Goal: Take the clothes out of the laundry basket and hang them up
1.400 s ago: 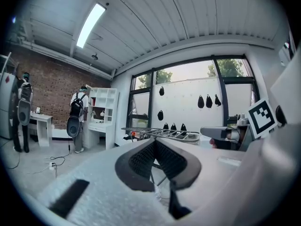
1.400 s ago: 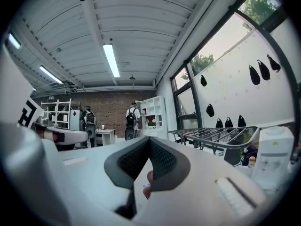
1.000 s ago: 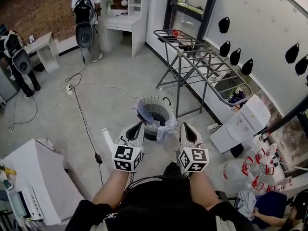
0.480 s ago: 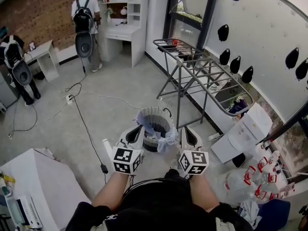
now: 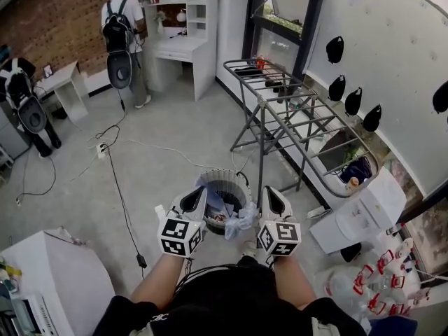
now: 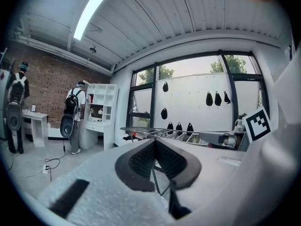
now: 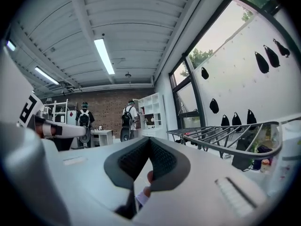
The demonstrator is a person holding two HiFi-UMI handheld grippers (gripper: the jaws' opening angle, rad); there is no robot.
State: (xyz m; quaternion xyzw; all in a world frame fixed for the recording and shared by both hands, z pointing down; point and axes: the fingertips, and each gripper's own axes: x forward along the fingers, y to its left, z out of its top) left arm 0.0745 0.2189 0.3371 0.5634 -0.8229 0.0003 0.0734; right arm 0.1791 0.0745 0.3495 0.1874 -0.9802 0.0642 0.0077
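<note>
Both grippers point level, close together above the basket's near side. The left gripper [image 5: 198,196] is closed: in its own view the pads [image 6: 141,160] are pressed together with nothing between them. The right gripper [image 5: 272,193] is the same, its pads [image 7: 134,160] together and empty. The basket [image 5: 225,174] stands on the floor just ahead of the person, between the 2 grippers in the head view. Clothes [image 5: 213,203] lie heaped inside, and a pale piece [image 5: 243,220] hangs over the right rim, just beside the right gripper. Whether they touch cannot be told. The rack [image 5: 294,107] stands just beyond the basket by the window.
</note>
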